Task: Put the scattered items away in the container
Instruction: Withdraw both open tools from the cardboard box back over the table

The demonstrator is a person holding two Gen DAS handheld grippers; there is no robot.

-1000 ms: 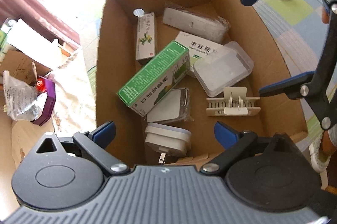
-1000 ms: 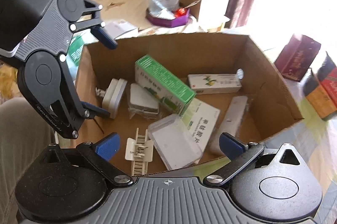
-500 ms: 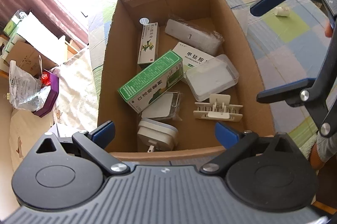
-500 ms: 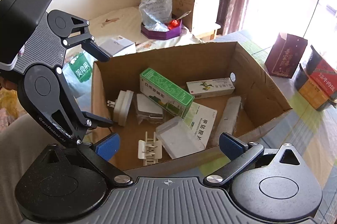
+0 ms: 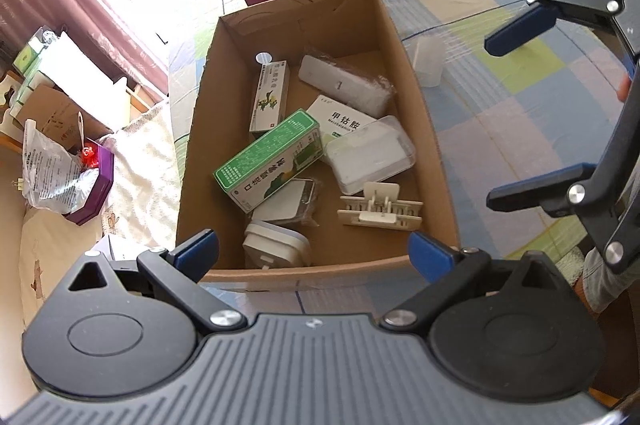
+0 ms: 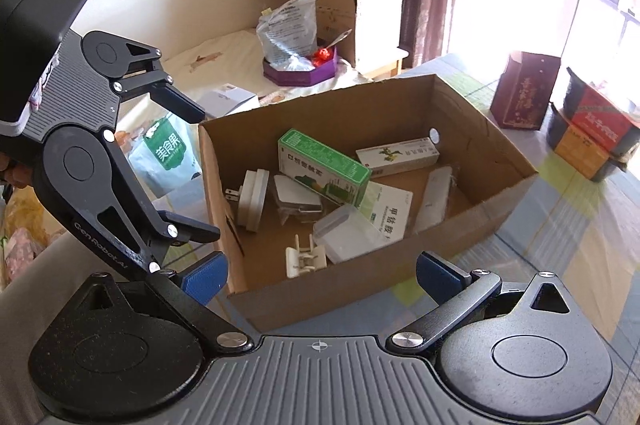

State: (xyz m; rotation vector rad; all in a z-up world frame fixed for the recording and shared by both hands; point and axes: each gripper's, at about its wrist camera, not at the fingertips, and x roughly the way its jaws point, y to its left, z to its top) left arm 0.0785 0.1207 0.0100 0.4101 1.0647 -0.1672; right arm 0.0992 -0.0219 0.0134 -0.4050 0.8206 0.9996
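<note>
Left gripper (image 5: 312,251) spread wide, nothing between the jaws; hovering above the near wall of the box (image 5: 404,37). Right gripper (image 6: 320,271) likewise wide open and empty, seen off to the right of the left jaws.

Inside the box, ahead of both sets of jaws, left to right from the left wrist view: plug (image 5: 276,245) just beyond the left jaw, standing on edge; green carton (image 5: 268,161) tilted across a wrapped pad (image 5: 286,203); narrow carton (image 5: 270,97) along the far left; white carton (image 5: 340,117) under a clear case (image 5: 370,153); wrapped bar (image 5: 346,87) at the back; clip (image 5: 380,211) near the right jaw.

One small translucent cup (image 5: 428,61) out on the cloth (image 5: 500,121), just right of the box wall, well ahead of the left jaws and nearer the right gripper.

Likely handling of the cup: light, thin-walled, a bit slippery, easy to tip or crush. Best taken across the rim or mid-body with a gentle close.
</note>
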